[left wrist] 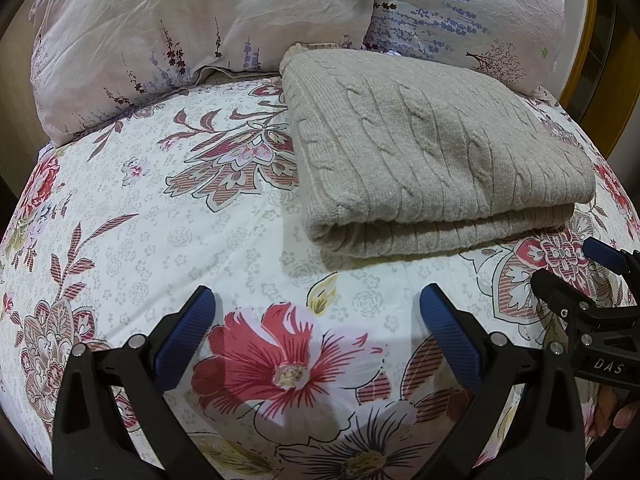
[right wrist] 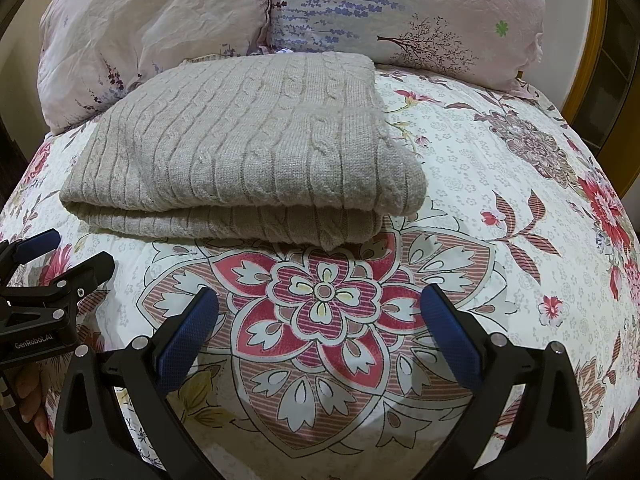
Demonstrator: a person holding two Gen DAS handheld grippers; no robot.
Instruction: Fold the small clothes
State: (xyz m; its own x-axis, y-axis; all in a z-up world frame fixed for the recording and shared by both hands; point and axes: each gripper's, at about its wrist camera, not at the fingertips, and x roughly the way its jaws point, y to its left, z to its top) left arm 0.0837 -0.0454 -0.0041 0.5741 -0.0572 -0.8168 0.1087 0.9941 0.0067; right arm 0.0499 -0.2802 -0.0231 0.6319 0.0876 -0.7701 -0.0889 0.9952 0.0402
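Note:
A beige cable-knit sweater (left wrist: pixel 432 152) lies folded in a thick rectangle on the floral bedspread (left wrist: pixel 152 232); it also shows in the right wrist view (right wrist: pixel 248 148). My left gripper (left wrist: pixel 316 304) is open and empty, hovering over the bedspread a little in front of the sweater's near fold. My right gripper (right wrist: pixel 320 304) is open and empty, also just in front of the sweater. Each gripper shows at the edge of the other's view: the right one (left wrist: pixel 580 276), the left one (right wrist: pixel 52 256).
Two pale floral pillows (left wrist: pixel 192 32) (right wrist: pixel 400 12) lean behind the sweater at the head of the bed. A wooden bed frame (right wrist: pixel 600 40) runs along the right side.

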